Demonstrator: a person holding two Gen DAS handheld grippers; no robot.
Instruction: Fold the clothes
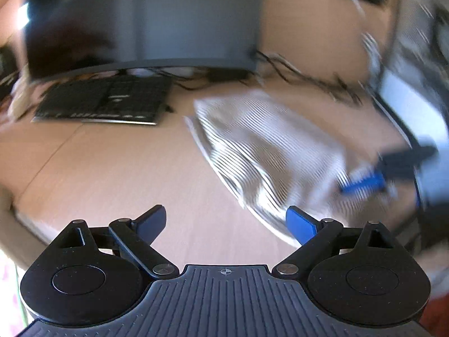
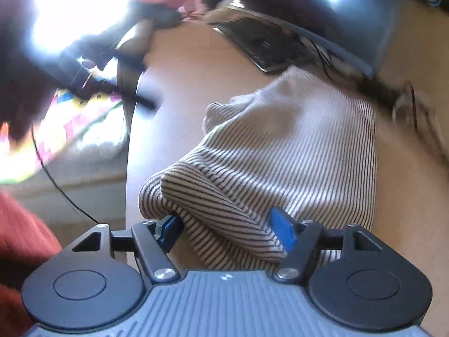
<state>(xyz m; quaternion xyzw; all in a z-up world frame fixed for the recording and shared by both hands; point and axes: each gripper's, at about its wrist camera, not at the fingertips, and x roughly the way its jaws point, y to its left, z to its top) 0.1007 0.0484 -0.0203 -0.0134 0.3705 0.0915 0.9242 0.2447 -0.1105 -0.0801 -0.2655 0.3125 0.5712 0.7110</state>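
The left gripper (image 1: 226, 221), black with blue finger pads, is seen at the bottom of its frame, jaws spread wide and empty above the light wooden desk (image 1: 112, 174). The beige knit garment with thin dark stripes (image 1: 269, 146) lies right of centre, blurred, its near edge just beside the right pad. In the right wrist view, a bunched fold of the garment (image 2: 252, 174) is held between the right gripper's (image 2: 227, 231) fingers, with a wide gap between them. A black keyboard (image 1: 106, 101) and dark monitor (image 1: 146, 19) sit upper left.
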